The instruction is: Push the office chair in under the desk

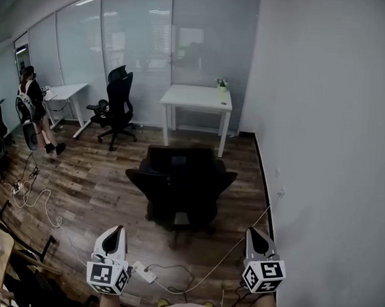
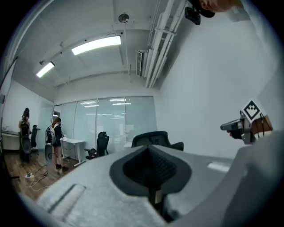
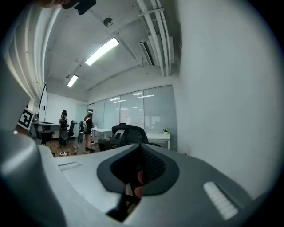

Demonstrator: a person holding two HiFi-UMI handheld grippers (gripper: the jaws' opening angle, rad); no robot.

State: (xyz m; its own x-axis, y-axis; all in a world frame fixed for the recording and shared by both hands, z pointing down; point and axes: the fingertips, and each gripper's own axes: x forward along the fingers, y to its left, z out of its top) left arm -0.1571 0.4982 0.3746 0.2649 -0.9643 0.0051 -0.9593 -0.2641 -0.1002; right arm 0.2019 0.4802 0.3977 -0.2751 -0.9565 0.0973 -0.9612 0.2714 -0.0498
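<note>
Left tool and right tool were both closed up, nothing in them. The office chair sat between them and the white counter, well out from it and not tucked under. Looked like the approach step. Next they'd need to reach the chair's back and shove it straight toward the counter.

Head view facing down, 2 gripper views level, sharing office chair

Open floor lies between the office chair and the far desk. Loose cables cross the near floor; a wall closes the right.
</note>
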